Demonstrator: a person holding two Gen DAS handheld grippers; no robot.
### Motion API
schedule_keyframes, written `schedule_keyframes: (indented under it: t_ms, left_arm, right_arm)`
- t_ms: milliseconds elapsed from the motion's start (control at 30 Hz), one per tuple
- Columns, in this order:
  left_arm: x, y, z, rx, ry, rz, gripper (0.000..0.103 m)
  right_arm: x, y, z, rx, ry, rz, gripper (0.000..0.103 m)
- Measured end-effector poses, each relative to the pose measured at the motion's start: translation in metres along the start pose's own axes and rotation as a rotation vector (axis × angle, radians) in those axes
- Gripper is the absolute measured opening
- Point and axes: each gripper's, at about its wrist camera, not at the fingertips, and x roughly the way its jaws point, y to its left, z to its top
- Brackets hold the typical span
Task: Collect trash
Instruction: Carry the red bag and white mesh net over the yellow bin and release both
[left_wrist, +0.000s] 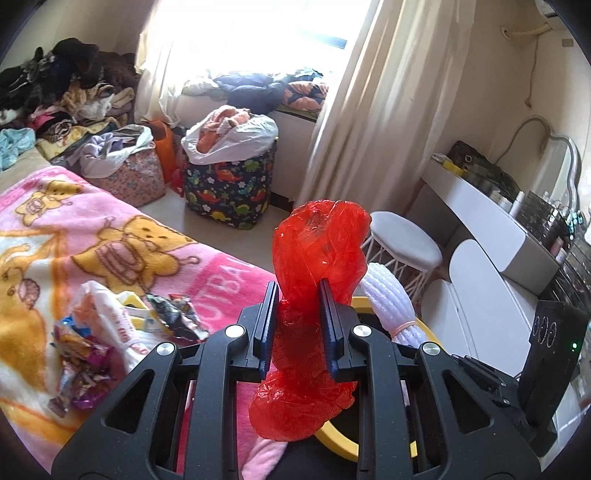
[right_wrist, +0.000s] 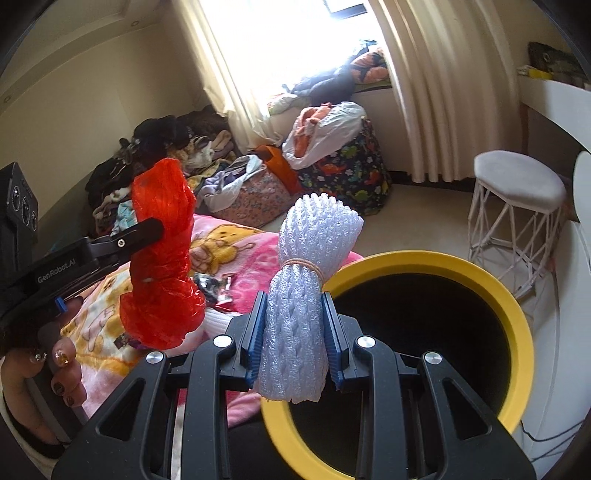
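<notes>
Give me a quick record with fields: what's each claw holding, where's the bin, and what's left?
left gripper: shut on a crumpled red plastic bag
right gripper: shut on a white foam net bundle tied with a band
bin: yellow-rimmed bin, open, beside the bed, just under the foam
left to collect: wrappers on the pink blanket

The left gripper (left_wrist: 298, 288) points forward and somewhat downward, its jaws clamped on a crumpled red plastic bag (left_wrist: 314, 258) that sticks out above and below the pads. The right gripper (right_wrist: 295, 299) sits just to its right (tilted down likewise), jaws pressed on a bundle of white foam netting (right_wrist: 306, 280). A hand (right_wrist: 44, 376) grips the left tool's handle.
</notes>
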Motion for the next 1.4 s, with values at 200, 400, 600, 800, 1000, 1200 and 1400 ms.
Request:
schedule_keyframes:
  t_ms: [200, 400, 600, 800, 1000, 1200, 1400]
  left_arm:
    - [0.011, -0.018, -0.005, 0.027, 0.018, -0.029, 0.016]
    - [0.02, -0.031, -0.01, 0.055, 0.029, -0.056, 0.016]
    - [0.034, -0.042, -0.016, 0.077, 0.052, -0.079, 0.016]
    - [0.053, -0.054, -0.025, 0.084, 0.088, -0.103, 0.016]
    - [0.069, -0.059, -0.034, 0.087, 0.124, -0.116, 0.026]
    - [0.071, -0.04, -0.04, 0.026, 0.127, -0.065, 0.072]
    - [0.054, -0.03, -0.038, 0.038, 0.079, -0.026, 0.084]
  right_arm:
    - [-0.005, -0.021, -0.004, 0.041, 0.002, -0.028, 0.028]
    - [-0.008, -0.034, -0.009, 0.074, 0.001, -0.045, 0.028]
    - [-0.011, -0.048, -0.014, 0.101, 0.007, -0.069, 0.028]
    - [-0.012, -0.066, -0.024, 0.136, 0.023, -0.102, 0.028]
    - [-0.009, -0.082, -0.031, 0.189, 0.049, -0.121, 0.037]
    - [-0.008, -0.084, -0.032, 0.215, 0.048, -0.143, 0.053]
    - [-0.008, -0.075, -0.029, 0.193, 0.029, -0.128, 0.056]
